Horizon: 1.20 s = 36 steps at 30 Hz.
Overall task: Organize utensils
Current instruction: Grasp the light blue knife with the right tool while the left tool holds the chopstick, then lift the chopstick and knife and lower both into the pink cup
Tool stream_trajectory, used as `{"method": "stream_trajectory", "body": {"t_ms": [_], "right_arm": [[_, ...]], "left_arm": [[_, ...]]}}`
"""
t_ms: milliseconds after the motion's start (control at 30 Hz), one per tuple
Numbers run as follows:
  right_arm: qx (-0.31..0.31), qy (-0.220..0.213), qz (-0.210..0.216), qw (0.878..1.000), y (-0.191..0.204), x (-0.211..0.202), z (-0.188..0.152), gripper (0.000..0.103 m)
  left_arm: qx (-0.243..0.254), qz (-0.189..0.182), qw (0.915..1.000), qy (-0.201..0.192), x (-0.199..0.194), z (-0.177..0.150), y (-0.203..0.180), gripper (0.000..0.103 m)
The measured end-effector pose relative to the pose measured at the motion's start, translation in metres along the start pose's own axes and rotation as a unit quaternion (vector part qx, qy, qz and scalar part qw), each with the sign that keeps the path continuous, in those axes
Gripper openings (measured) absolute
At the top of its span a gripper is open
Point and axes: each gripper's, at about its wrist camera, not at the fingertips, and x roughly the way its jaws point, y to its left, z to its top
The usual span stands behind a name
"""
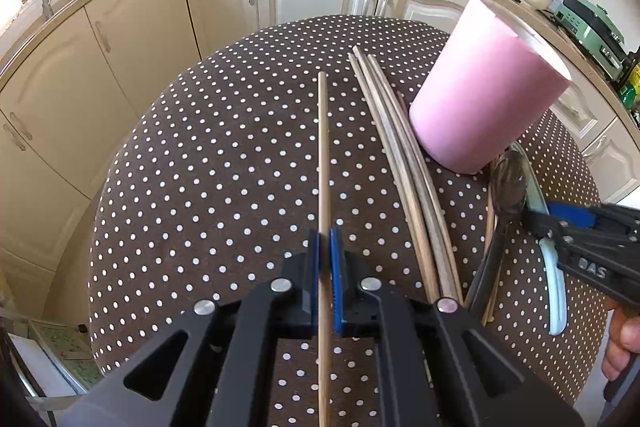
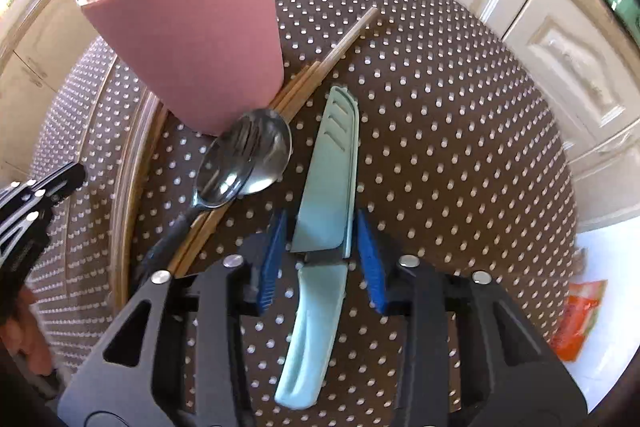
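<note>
Left gripper (image 1: 325, 267) fingers clamped on a light, stiff chopstick (image 1: 323, 163), held near its end. Right gripper (image 2: 322, 255) fingers apart astride a sheathed knife (image 2: 326, 187) on the table (image 2: 460, 147); smooth plastic, probably slippery, best gripped mid-handle. Pink cup (image 2: 192, 27) nearby.

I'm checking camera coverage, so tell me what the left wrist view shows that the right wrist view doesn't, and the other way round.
Only the left wrist view shows the left gripper, jaws shut on a single light wooden chopstick.

Only the right wrist view shows the whole pale blue sheathed knife lying between the open jaws of the right gripper, and an orange wrapper off the table.

Both show the pink cylindrical cup, the bundle of darker wooden chopsticks beside it, the metal spoon and the brown polka-dot tablecloth.
</note>
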Motion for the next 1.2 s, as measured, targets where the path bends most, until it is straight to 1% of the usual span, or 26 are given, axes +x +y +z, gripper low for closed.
{"method": "stream_trajectory", "body": {"t_ms": [33,100,200,233,267,367,467,500,567,633,667,733,767,800,833,900,933,967,1000,1067,1100,1167,1200], "right_arm": [[-0.012,-0.001,-0.003,1.000,0.002,0.000,0.001,0.029],[-0.015,-0.004,0.003,1.000,0.003,-0.002,0.002,0.028],[0.010,-0.018,0.039,0.999,-0.012,-0.006,-0.003,0.028],[0.023,-0.034,0.056,0.998,-0.020,-0.010,-0.007,0.028],[0.030,-0.045,0.068,0.996,-0.031,-0.005,-0.018,0.028],[0.055,-0.074,0.094,0.991,-0.048,-0.015,-0.029,0.028],[0.083,-0.115,0.121,0.982,-0.061,-0.031,-0.042,0.028],[0.090,-0.126,0.129,0.979,-0.065,-0.034,-0.045,0.028],[0.096,-0.156,0.136,0.974,-0.070,-0.048,-0.050,0.028],[0.101,-0.197,0.146,0.964,-0.076,-0.067,-0.050,0.028],[0.102,-0.213,0.149,0.960,-0.069,-0.080,-0.050,0.028],[0.100,-0.263,0.155,0.947,-0.066,-0.107,-0.044,0.028],[0.099,-0.279,0.156,0.942,-0.064,-0.115,-0.041,0.028],[0.097,-0.298,0.159,0.936,-0.053,-0.128,-0.033,0.028],[0.094,-0.323,0.162,0.928,-0.051,-0.141,-0.024,0.028],[0.089,-0.355,0.161,0.916,-0.044,-0.158,-0.008,0.028],[0.087,-0.372,0.160,0.910,-0.040,-0.166,0.000,0.028],[0.085,-0.385,0.158,0.905,-0.037,-0.171,0.008,0.028],[0.083,-0.394,0.156,0.902,-0.035,-0.173,0.014,0.028],[0.078,-0.415,0.151,0.894,-0.031,-0.177,0.030,0.028],[0.077,-0.419,0.149,0.892,-0.026,-0.175,0.036,0.028],[0.079,-0.426,0.149,0.889,-0.030,-0.173,0.048,0.028],[0.080,-0.430,0.148,0.887,-0.031,-0.169,0.051,0.028]], "left_arm": [[0.000,0.000,1.0000,0.000,0.000,0.000,0.000,0.005],[-0.001,-0.003,1.0000,0.000,0.000,0.000,0.000,0.005],[-0.007,-0.011,0.9999,-0.004,-0.002,0.001,0.003,0.005],[-0.011,-0.014,0.9998,-0.009,-0.005,0.001,0.004,0.005],[-0.015,-0.017,0.9997,-0.013,-0.007,0.002,0.007,0.005],[-0.024,-0.025,0.9991,-0.027,-0.014,0.003,0.013,0.005],[-0.029,-0.043,0.9972,-0.054,-0.028,0.004,0.013,0.005],[-0.031,-0.053,0.9958,-0.069,-0.035,0.004,0.013,0.005],[-0.035,-0.064,0.9934,-0.088,-0.045,0.006,0.012,0.005],[-0.042,-0.087,0.9888,-0.114,-0.057,0.010,0.012,0.005],[-0.044,-0.095,0.9864,-0.126,-0.064,0.013,0.011,0.005],[-0.044,-0.118,0.9785,-0.164,-0.081,0.024,0.009,0.005],[-0.040,-0.128,0.9750,-0.177,-0.088,0.029,0.007,0.005],[-0.033,-0.139,0.9703,-0.195,-0.097,0.038,0.003,0.005],[-0.026,-0.146,0.9666,-0.209,-0.103,0.045,-0.001,0.005],[-0.015,-0.159,0.9575,-0.240,-0.115,0.059,-0.010,0.005],[-0.009,-0.165,0.9493,-0.268,-0.124,0.069,-0.015,0.005],[-0.006,-0.170,0.9426,-0.287,-0.130,0.076,-0.020,0.005],[-0.006,-0.176,0.9380,-0.299,-0.133,0.081,-0.024,0.005],[-0.004,-0.197,0.9212,-0.335,-0.137,0.094,-0.033,0.005],[0.001,-0.202,0.9132,-0.354,-0.137,0.101,-0.039,0.005],[0.001,-0.207,0.9058,-0.370,-0.132,0.109,-0.048,0.005],[-0.002,-0.208,0.9038,-0.374,-0.127,0.114,-0.051,0.005]]}}
